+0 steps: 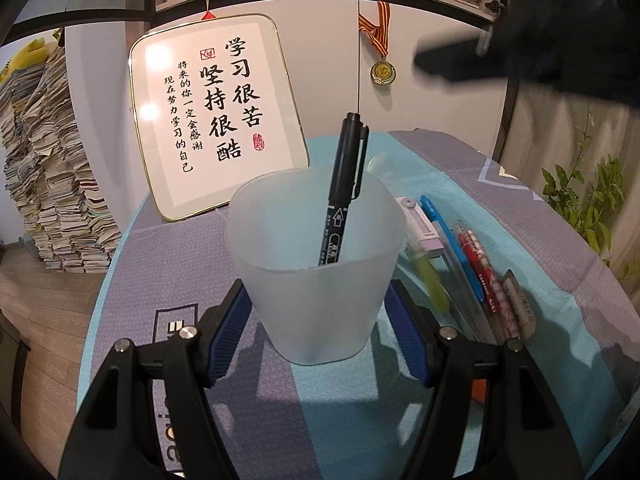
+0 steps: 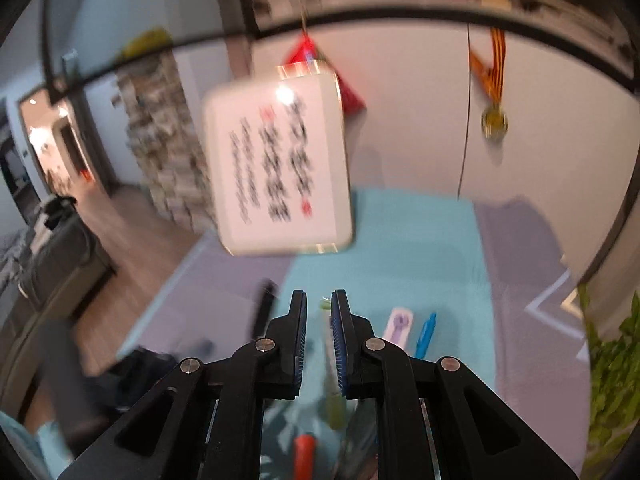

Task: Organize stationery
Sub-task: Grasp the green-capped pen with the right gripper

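Note:
In the left wrist view my left gripper (image 1: 316,300) is shut on a frosted white cup (image 1: 314,264) standing on the cloth-covered table (image 1: 168,264). A black marker (image 1: 346,188) stands upright inside the cup. To the cup's right lies a row of stationery: a white and lilac correction tape (image 1: 420,224), a yellow-green highlighter (image 1: 430,284), a blue pen (image 1: 452,240), a red patterned pen (image 1: 486,276) and an eraser (image 1: 520,304). In the blurred right wrist view my right gripper (image 2: 319,300) hangs above the table with its jaws a narrow gap apart and nothing between them; the highlighter (image 2: 332,396) lies below it.
A framed calligraphy board (image 1: 216,120) leans on the cabinet behind the cup. A medal (image 1: 383,70) hangs on the cabinet door. Stacked papers (image 1: 56,184) stand on the floor at left. A green plant (image 1: 588,200) is at the table's right edge. A magnifier (image 1: 380,164) lies behind the cup.

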Demonstrator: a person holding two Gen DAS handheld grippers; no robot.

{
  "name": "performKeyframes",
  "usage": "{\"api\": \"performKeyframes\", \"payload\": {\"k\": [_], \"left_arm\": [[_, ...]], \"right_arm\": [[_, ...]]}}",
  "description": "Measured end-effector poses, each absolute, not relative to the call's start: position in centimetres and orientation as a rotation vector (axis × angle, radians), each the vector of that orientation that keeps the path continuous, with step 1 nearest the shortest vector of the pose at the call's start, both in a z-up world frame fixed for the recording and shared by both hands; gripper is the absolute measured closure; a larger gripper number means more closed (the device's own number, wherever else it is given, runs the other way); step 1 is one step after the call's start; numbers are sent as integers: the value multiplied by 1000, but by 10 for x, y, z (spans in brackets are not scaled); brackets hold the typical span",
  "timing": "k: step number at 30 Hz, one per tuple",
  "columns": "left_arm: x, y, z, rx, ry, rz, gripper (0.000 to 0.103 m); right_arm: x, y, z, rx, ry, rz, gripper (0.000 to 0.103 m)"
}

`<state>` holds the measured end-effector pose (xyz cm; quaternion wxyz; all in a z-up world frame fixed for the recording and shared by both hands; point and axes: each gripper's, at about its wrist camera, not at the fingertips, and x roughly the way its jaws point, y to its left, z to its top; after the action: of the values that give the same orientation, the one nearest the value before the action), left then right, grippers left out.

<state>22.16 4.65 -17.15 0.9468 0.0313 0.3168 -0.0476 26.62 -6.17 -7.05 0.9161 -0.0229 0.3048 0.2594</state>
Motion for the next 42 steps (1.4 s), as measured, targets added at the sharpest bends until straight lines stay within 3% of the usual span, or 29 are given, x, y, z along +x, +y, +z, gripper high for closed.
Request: {"api": "performKeyframes", "payload": {"k": [6, 13, 19, 20, 22, 23, 24, 42], "left_arm": [[222, 46, -172, 62, 648, -97, 36], [224, 51, -173, 53, 647, -58, 36], [222, 51, -173, 65, 645, -48, 36], [222, 52, -173, 64, 645, -38, 36], [223, 55, -173, 59, 645, -19, 36], [224, 57, -173, 60, 650, -5, 36], [225, 58, -173, 56, 651, 0, 36], [224, 79, -173, -1, 649, 68, 36]], "right_arm": [[245, -48, -41, -86, 526, 569, 95], [307, -51, -106, -74, 867, 557, 95], [325, -28, -151, -154, 999, 612, 93], [327, -25, -155, -159, 1010, 620, 92], [333, -18, -165, -179, 1045, 625, 80], [331, -14, -170, -192, 1055, 617, 70], [331, -14, -174, -188, 1056, 611, 68], [361, 28, -188, -330, 992, 547, 68]]}}
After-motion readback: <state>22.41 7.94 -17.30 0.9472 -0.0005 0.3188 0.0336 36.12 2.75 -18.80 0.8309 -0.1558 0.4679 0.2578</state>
